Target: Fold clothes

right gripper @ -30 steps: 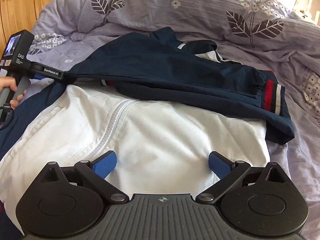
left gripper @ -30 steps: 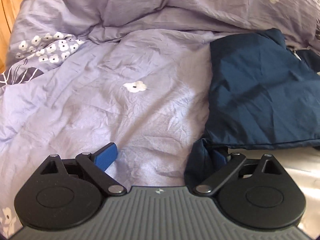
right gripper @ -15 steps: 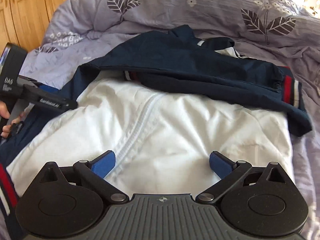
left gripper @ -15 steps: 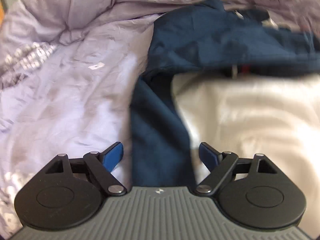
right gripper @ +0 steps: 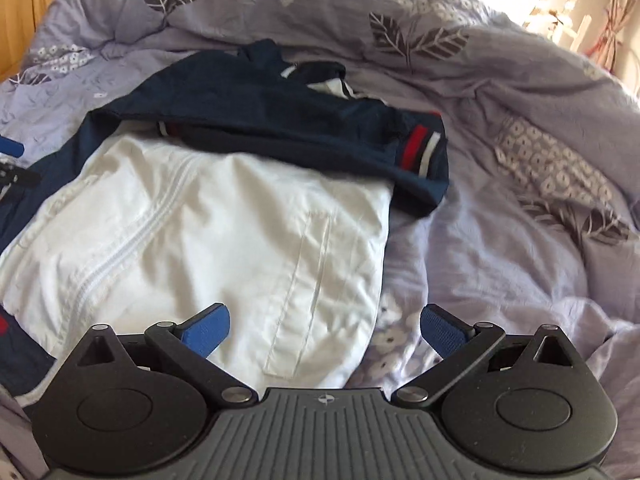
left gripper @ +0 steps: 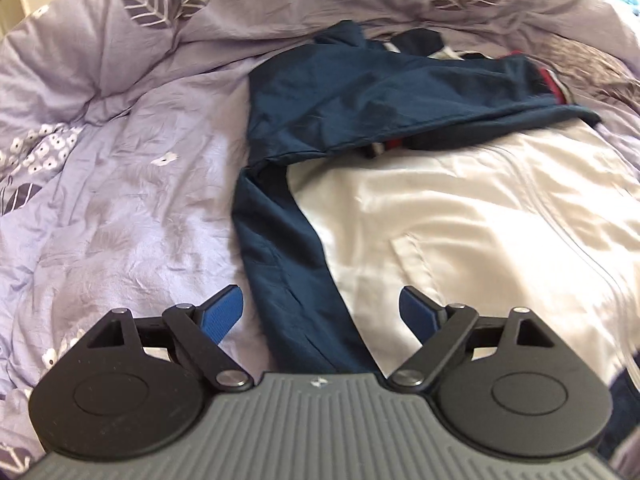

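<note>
Navy-and-white jacket (right gripper: 224,216) on duvet (right gripper: 500,240), no legible writing.

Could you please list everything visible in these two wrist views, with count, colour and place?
jacket: one, navy with a white front, lying on the bed, navy sleeves folded across its upper part
cuff: one in clear view, red and white stripes on navy, at the end of the folded sleeve
duvet: one, lilac with white flowers and dark leaves, rumpled under and around the jacket
wardrobe: one, wooden, orange-brown, far left edge of the right wrist view
left gripper: black with blue pads, open, above the jacket's navy side strip
right gripper: black with blue pads, open, over the jacket's white edge
</note>
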`<state>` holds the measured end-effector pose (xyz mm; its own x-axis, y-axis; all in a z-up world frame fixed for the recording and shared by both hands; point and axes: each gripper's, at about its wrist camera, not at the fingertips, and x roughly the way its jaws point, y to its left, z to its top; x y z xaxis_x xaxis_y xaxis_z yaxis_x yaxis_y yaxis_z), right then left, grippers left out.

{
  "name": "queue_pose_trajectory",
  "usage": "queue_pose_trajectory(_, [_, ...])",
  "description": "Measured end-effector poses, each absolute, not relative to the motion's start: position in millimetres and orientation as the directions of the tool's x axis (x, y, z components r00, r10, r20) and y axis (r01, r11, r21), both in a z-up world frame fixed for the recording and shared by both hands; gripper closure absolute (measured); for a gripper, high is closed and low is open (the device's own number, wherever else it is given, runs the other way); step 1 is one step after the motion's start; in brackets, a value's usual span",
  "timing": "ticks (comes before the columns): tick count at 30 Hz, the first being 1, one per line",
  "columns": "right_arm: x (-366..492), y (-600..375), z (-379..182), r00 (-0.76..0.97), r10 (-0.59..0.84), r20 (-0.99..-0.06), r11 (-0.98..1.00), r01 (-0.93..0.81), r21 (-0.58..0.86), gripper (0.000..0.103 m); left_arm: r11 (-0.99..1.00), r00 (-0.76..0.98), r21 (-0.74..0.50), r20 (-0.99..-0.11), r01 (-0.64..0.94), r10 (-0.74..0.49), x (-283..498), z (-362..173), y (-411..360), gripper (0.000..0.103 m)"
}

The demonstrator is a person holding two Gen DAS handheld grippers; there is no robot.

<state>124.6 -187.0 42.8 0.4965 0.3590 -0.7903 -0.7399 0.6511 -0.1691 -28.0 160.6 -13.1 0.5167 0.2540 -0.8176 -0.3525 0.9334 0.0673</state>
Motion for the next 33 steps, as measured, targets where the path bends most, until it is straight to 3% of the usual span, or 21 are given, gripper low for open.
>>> queue_pose_trajectory(5, [103, -171, 72, 0.473, 0.39, -0.79, 0.48, -0.837, -0.264, 0.0, 0.961, 0.525, 0.064, -0.827, -0.268, 0.201, -46, -13, 135, 0.015])
queue_pose_trajectory(12, [56, -197, 86, 0.328, 0.48, -0.814, 0.394, -0.909, -0.134, 0.0, 0.994, 0.59, 0.076, -0.8, -0.08, 0.109, -66, -3, 98, 0.012])
queue_pose_trajectory(21, [71, -199, 56, 0.099, 0.312, -0.945, 0.491, -0.868, 0.071, 0.007, 0.998, 0.59, 0.049, -0.807, 0.04, 0.016, -76, -1, 80, 0.011])
queue_pose_trajectory(25, [83, -212, 48, 0.131, 0.276, -0.952, 0.597, -0.8, 0.063, 0.009, 0.997, 0.557, 0.03, -0.83, 0.065, -0.011, -78, -2, 76, 0.009])
queue_pose_trajectory(29, [84, -223, 42, 0.141, 0.277, -0.951, 0.638, -0.767, 0.072, 0.017, 0.994, 0.515, 0.011, -0.856, 0.109, -0.047, -80, -5, 70, 0.009])
queue_pose_trajectory(31, [82, -221, 40, 0.107, 0.297, -0.949, 0.63, -0.769, 0.11, 0.038, 0.986, 0.486, 0.018, -0.871, 0.164, -0.065, -82, -9, 61, 0.008])
queue_pose_trajectory(33, [80, -219, 39, 0.097, 0.315, -0.944, 0.629, -0.766, 0.131, 0.045, 0.975, 0.477, 0.075, -0.878, 0.21, -0.035, -84, -14, 48, 0.008])
